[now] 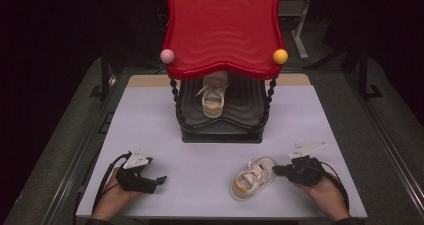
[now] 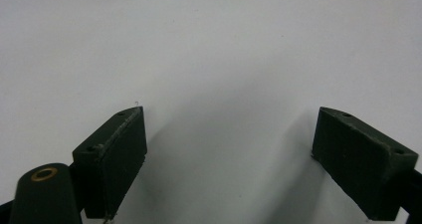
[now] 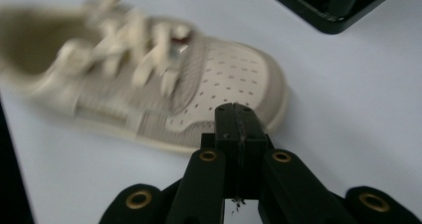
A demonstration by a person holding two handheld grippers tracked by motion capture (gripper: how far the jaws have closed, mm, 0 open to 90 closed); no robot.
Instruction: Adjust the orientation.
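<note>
A small white sneaker (image 1: 253,177) lies on the pale table at the front right, its toe pointing toward my right gripper (image 1: 276,170). That gripper is shut with nothing in it, its tips right at the toe of the sneaker (image 3: 219,79), with contact unclear. In the right gripper view the closed jaws meet around (image 3: 240,115). A second white sneaker (image 1: 213,98) stands on the lower shelf of the red-topped rack (image 1: 222,30). My left gripper (image 1: 161,179) rests at the front left, open over bare table, as the left gripper view confirms (image 2: 229,134).
The black rack base (image 1: 221,130) stands mid-table, with twisted posts and a pink ball (image 1: 167,56) and a yellow ball (image 1: 280,56) at the red top's corners. The table's front edge (image 1: 220,217) runs just before my hands.
</note>
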